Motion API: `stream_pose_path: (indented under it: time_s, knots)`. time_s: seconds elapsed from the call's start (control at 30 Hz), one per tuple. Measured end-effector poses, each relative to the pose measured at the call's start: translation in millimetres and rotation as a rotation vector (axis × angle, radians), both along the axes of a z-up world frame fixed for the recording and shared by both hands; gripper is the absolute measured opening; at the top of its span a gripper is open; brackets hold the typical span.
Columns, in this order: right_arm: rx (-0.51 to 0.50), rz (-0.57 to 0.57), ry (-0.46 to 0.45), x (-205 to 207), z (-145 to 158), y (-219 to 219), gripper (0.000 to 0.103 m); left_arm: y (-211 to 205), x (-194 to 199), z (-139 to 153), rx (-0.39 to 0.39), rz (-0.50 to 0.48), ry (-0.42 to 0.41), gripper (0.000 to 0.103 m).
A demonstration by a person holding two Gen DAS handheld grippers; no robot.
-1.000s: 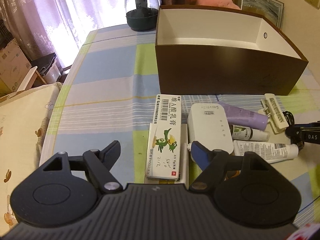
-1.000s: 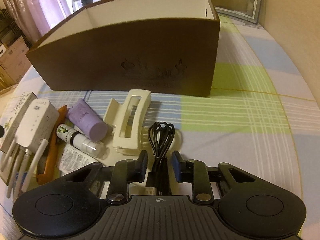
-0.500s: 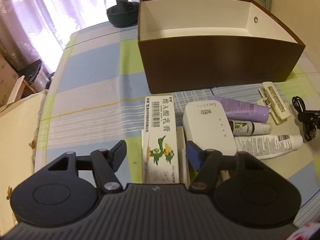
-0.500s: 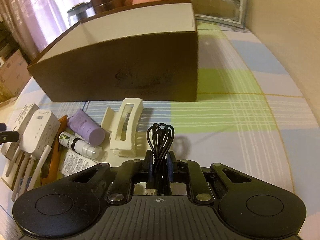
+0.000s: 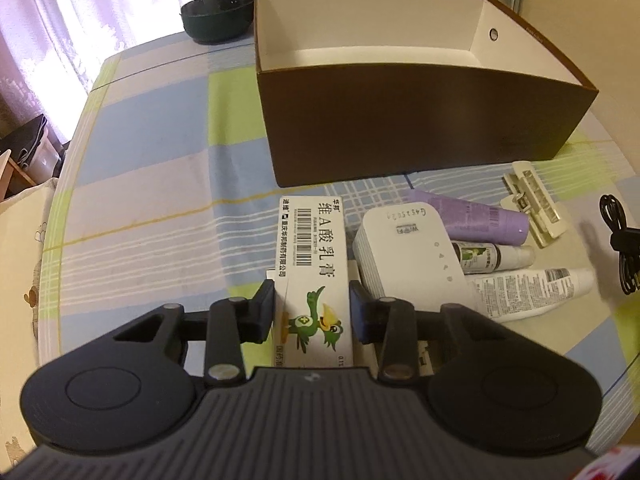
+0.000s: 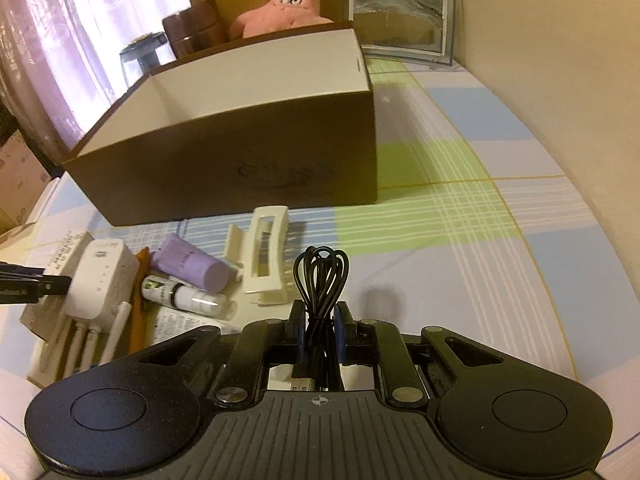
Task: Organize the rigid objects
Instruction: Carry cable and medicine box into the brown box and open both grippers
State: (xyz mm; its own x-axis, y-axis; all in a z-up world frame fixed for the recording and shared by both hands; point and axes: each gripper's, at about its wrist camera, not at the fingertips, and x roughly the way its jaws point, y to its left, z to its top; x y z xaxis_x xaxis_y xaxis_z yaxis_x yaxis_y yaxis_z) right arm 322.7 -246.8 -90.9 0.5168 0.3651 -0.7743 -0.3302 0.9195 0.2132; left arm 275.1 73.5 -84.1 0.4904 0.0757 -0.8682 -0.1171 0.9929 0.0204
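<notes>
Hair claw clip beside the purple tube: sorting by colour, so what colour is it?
Cream white; the hair claw clip shows best in the right wrist view.

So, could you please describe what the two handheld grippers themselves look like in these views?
Both look alike. The left gripper has a matte black body, ribbed dark grey in the middle, with a round disc on each side, silver rivets on black linkage arms, and blue pads on the jaws. The right gripper has the same black build, plus a small crosshair mark at its centre. No cables, hands or sleeves show.
</notes>
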Motion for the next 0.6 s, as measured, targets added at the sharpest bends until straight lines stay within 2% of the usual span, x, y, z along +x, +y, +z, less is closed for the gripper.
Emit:
stream_pose_path:
  time_s: [0.1, 0.37, 0.6]
  knots:
    - [0.018, 0.013, -0.009, -0.8, 8.8, 4.0, 0.011, 0.6, -6.2, 8.3, 0.006, 0.007, -0.021, 0.034]
    - [0.09, 0.058, -0.03, 14.2, 36.8, 18.9, 0.011, -1.1, -12.6, 52.1, -0.009, 0.013, -0.139, 0.033]
    - [0.159, 0.091, -0.062, 53.2, 66.9, 34.4, 0.011, -9.3, 27.7, 84.2, 0.006, -0.009, -0.237, 0.033]
